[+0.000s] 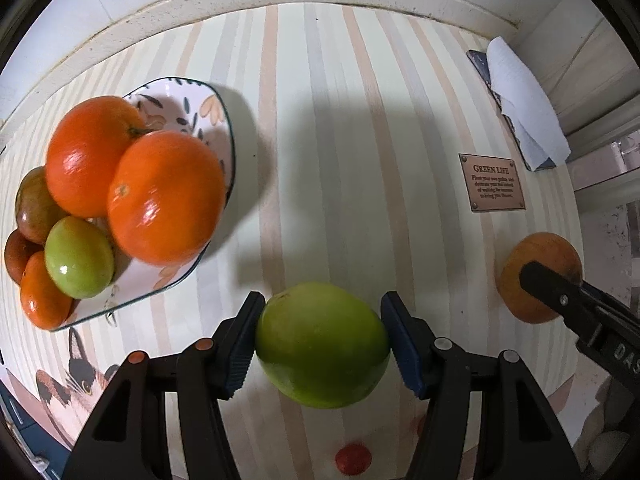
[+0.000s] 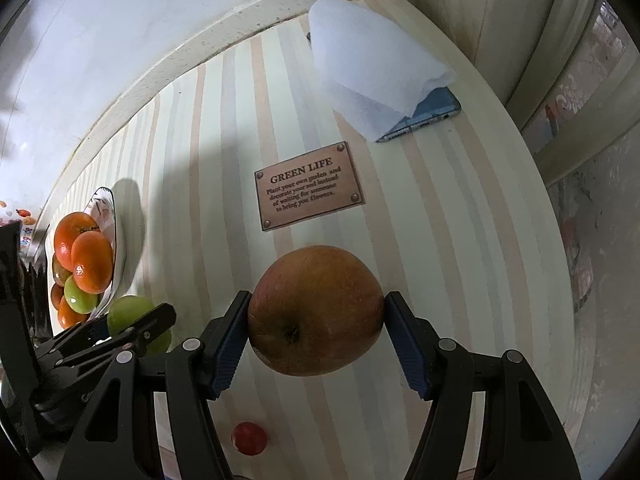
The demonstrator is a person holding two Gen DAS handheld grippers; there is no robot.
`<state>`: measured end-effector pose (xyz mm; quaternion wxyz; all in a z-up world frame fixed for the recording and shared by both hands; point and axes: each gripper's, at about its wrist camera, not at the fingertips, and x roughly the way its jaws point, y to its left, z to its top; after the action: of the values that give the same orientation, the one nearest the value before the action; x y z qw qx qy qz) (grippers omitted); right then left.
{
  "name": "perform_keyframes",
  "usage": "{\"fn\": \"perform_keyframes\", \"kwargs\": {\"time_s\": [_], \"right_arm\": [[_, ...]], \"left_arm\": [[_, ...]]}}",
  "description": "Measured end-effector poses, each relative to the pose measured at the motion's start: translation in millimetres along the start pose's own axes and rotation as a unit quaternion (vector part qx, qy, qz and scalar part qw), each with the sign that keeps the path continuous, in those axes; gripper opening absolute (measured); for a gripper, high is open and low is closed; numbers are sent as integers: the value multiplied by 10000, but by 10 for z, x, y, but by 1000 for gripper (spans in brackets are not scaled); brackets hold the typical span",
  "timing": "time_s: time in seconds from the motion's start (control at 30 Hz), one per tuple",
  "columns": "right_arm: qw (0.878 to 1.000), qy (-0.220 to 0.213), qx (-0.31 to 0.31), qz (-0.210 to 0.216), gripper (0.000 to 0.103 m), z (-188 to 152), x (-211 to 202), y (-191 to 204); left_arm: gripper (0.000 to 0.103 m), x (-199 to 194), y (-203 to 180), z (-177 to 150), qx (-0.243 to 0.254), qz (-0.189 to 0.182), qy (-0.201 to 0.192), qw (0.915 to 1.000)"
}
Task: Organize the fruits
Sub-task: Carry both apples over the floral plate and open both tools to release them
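My left gripper (image 1: 322, 344) is shut on a green apple (image 1: 322, 346) and holds it over the striped tablecloth. It also shows in the right wrist view (image 2: 132, 316). My right gripper (image 2: 316, 320) is shut on a brown-red apple (image 2: 316, 310), which also shows at the right of the left wrist view (image 1: 538, 264). A floral plate (image 1: 188, 108) at the left holds two large oranges (image 1: 164, 196), a small green fruit (image 1: 78, 256) and several smaller fruits. The plate also shows at the left of the right wrist view (image 2: 116, 240).
A small red tomato (image 1: 352, 458) lies on the cloth below the grippers and also shows in the right wrist view (image 2: 249, 438). A brown "GREEN LIFE" plaque (image 2: 308, 186) is mid-table. A white tissue (image 2: 372, 64) lies over a blue phone (image 2: 432, 114) at the far right corner. A wall borders the back.
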<state>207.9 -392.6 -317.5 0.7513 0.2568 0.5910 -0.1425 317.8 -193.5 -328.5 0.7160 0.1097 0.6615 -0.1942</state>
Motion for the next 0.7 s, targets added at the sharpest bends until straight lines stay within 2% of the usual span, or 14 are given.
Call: {"fn": "perform_keyframes", "kwargs": {"time_s": [0.2, 0.37, 0.47, 0.57, 0.7], "right_arm": [[9997, -16, -226, 24, 69, 4, -30, 150], [9990, -1, -422, 160, 69, 7, -77, 338], [9978, -1, -554, 355, 69, 45, -131, 520], [9951, 26, -660, 740, 69, 173, -175, 795], [9894, -1, -917, 1129, 69, 425, -151, 1270]], "left_arm": [[58, -241, 161, -187, -51, -54, -162, 9998], [58, -598, 385, -305, -161, -166, -421, 9988], [58, -865, 590, -340, -382, -185, -624, 9971], [58, -1125, 861, -286, -698, -181, -784, 9943], [58, -1326, 1267, -201, -1071, 91, -987, 9893]]}}
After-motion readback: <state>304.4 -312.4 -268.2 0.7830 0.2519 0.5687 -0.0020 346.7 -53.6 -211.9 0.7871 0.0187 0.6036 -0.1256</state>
